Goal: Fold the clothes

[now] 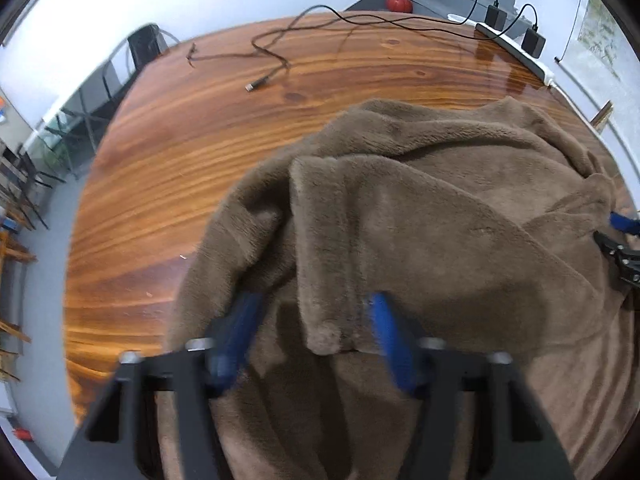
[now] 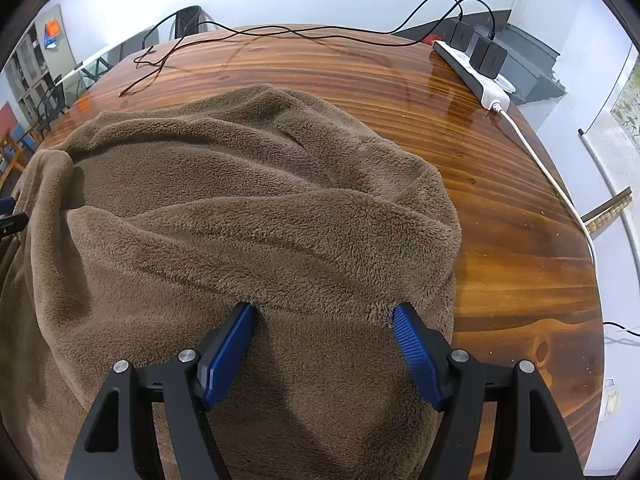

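While hanging over the wooden table (image 1: 180,168) with the brown fleece garment (image 1: 460,208) heaped beneath and filling the near half from 3 to 6 o'clock, straddling a raised flap (image 1: 320,240) with the left gripper (image 1: 315,304). Keeping those jaws partly apart, with the flap lying in the gap between the blue pads; the far-side pad looks just beside the pile, the other stands apart, and through the blur no real pinch shows, so gripping nothing for now. Reading the flap's long axis as running from 12 to 6 o'clock in the left wrist view, in line with the fingers, with its rounded free end pointing to 6 o'clock, nearest the camera. Judging that a pinch here is meeting the flap across its narrow width, which suits lifting it and carrying it over. Resting the right gripper (image 2: 324,312) on the same garment (image 2: 240,200) near its edge at 3 o'clock, with bare table (image 2: 520,260) lying just beyond. Holding those jaws wide open, both tips pressing into the fleece and spanning a soft ridge without clamping it. Seeing that gripper from the left wrist view only as a dark tip at 3 o'clock, well apart from the flap. Judging the left hand by far the nearer to the flap, and the right better placed for pinning or taking the opposite edge.
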### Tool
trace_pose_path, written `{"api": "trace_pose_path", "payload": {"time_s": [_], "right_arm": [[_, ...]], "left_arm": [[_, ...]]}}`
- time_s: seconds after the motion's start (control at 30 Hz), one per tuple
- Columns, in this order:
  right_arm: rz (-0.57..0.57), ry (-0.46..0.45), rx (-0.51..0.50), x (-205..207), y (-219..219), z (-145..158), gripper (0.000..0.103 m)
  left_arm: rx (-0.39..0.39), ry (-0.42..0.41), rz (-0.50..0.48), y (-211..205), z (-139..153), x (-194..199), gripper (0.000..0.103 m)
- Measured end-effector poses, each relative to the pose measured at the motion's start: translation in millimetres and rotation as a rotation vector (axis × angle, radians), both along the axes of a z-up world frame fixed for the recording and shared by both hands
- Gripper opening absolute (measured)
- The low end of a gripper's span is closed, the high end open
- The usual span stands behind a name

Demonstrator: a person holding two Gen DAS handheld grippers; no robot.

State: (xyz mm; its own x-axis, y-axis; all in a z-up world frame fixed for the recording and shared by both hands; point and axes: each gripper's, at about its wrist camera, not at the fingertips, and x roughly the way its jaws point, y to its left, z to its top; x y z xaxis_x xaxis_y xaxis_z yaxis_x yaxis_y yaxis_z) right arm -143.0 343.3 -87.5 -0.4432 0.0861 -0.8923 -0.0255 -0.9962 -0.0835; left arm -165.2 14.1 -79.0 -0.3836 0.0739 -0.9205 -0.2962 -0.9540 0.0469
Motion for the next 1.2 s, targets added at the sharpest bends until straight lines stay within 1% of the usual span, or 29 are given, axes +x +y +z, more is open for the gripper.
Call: {"api": "trace_pose_path", "payload": {"time_s": [0.03,0.1,0.27,0.33,0.37,0.43,0.57,0.63,0.7,0.77,0.9,0.97,1.07,1.1,1.17,1.2], "right_arm": [[0.0,0.001,0.0,0,0,0,0.074],[-0.001,0.006,-0.002,1,0,0,0.074],[-0.038,0.029,-0.018,4,9,4,0.074],[-0.051,0.034,-0.023,4,12,4,0.074],[-0.058,0.037,-0.018,4,12,4,0.074],[-0.068,0.037,-0.016,4,13,4,0.074],[-0.068,0.028,-0.001,1,11,5,0.074],[-0.062,0.031,-0.014,1,10,10,0.074],[-0.049,0.053,-0.026,2,8,18,0.074],[-0.033,0.082,-0.032,2,5,28,0.074],[-0.02,0.109,-0.033,-12,2,35,0.075],[-0.018,0.1,-0.018,-22,2,30,0.075],[-0.018,0.048,0.003,-35,7,9,0.075],[-0.021,0.05,0.024,-37,9,6,0.075],[-0.031,0.053,0.063,-40,13,1,0.076],[-0.054,0.051,0.071,-43,19,1,0.08]], "left_arm": [[0.005,-0.009,0.002,-1,-1,1,0.023],[0.015,-0.027,0.005,-3,-3,2,0.022],[-0.012,-0.005,0.021,-18,13,21,0.022],[-0.01,-0.013,0.043,-28,19,30,0.022],[0.006,-0.023,0.05,-32,23,34,0.022],[0.012,-0.032,0.045,-34,25,42,0.022],[-0.052,-0.073,0.016,-26,19,46,0.025],[-0.061,-0.059,0.01,-26,26,54,0.026],[-0.054,-0.033,0.008,-25,37,58,0.027],[-0.07,0.003,0.018,-25,49,60,0.027],[-0.071,0.047,0.051,-26,62,48,0.03],[-0.073,0.052,0.063,-25,59,36,0.031],[-0.085,0.036,0.047,-15,44,25,0.032],[-0.09,0.03,0.042,-12,40,21,0.032],[-0.132,0.01,0.046,-6,25,15,0.032],[-0.154,-0.003,0.055,-6,16,11,0.032]]}}
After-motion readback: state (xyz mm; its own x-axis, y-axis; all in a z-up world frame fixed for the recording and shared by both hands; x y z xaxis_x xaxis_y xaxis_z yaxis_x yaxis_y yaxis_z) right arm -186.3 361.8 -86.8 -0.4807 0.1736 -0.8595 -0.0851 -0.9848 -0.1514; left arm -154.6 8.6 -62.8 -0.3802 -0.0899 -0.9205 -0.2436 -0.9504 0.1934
